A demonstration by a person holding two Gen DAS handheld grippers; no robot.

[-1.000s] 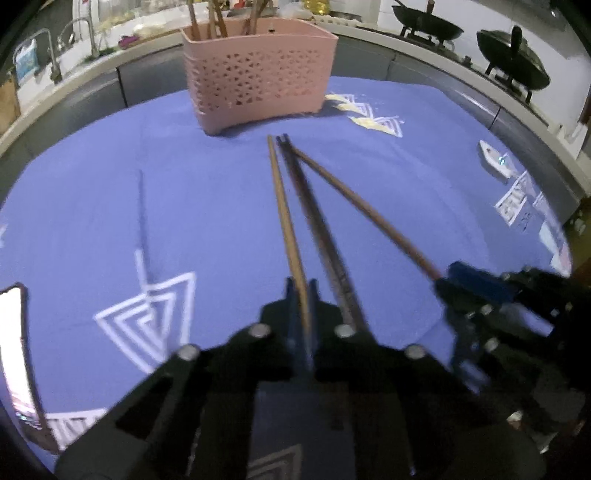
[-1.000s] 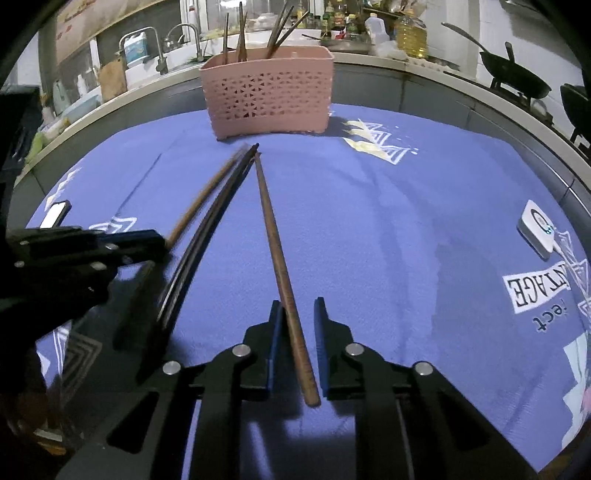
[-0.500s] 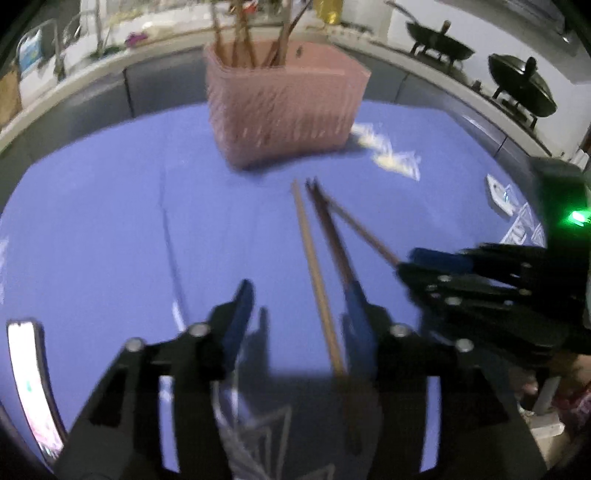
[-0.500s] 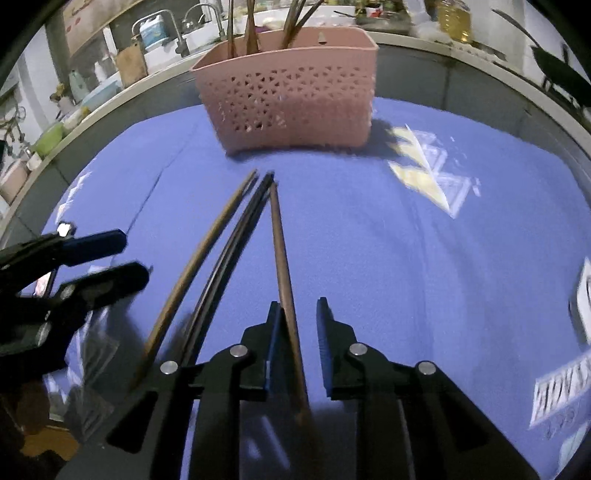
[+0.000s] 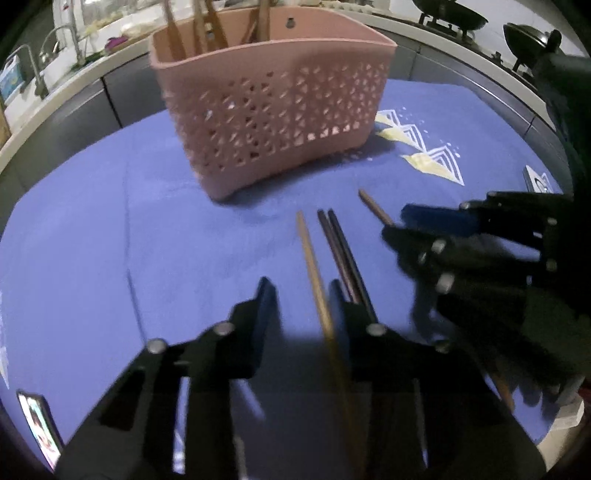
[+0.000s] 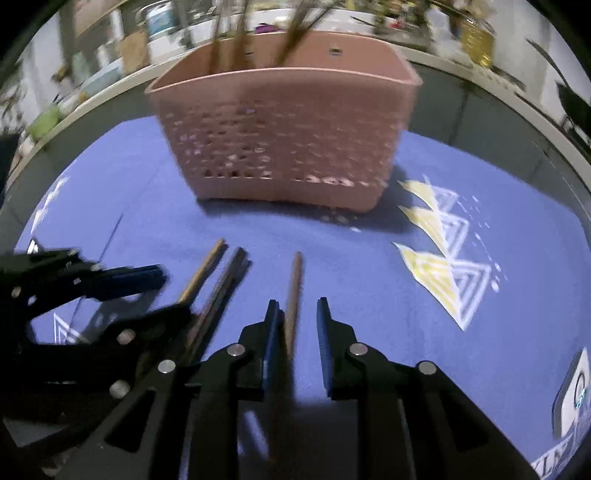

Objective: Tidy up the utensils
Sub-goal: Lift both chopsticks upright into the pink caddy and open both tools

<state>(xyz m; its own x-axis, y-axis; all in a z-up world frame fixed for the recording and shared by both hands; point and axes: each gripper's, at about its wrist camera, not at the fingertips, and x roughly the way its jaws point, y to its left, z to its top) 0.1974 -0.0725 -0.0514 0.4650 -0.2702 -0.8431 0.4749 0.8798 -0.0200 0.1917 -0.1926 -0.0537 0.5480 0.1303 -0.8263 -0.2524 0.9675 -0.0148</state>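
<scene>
Blue cloth (image 5: pixel 110 240) with white and yellow triangle prints (image 6: pixel 443 266). Phone (image 5: pixel 38 424), screen lit, at cloth's edge. Two woks (image 5: pixel 450 18) on stove behind.

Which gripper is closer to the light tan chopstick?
Left. The left gripper straddles the tan chopstick, jaws closing around it. The right gripper sits farther right, around a brown chopstick.

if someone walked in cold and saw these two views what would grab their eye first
The pink basket with its lattice of holes dominates the far middle of the blue cloth, with wooden sticks standing up out of it. In front of it several chopsticks lie side by side pointing toward the basket: a pale chopstick runs between the closing fingers of the left gripper, while a brown chopstick lies between the fingers of the right gripper.
</scene>
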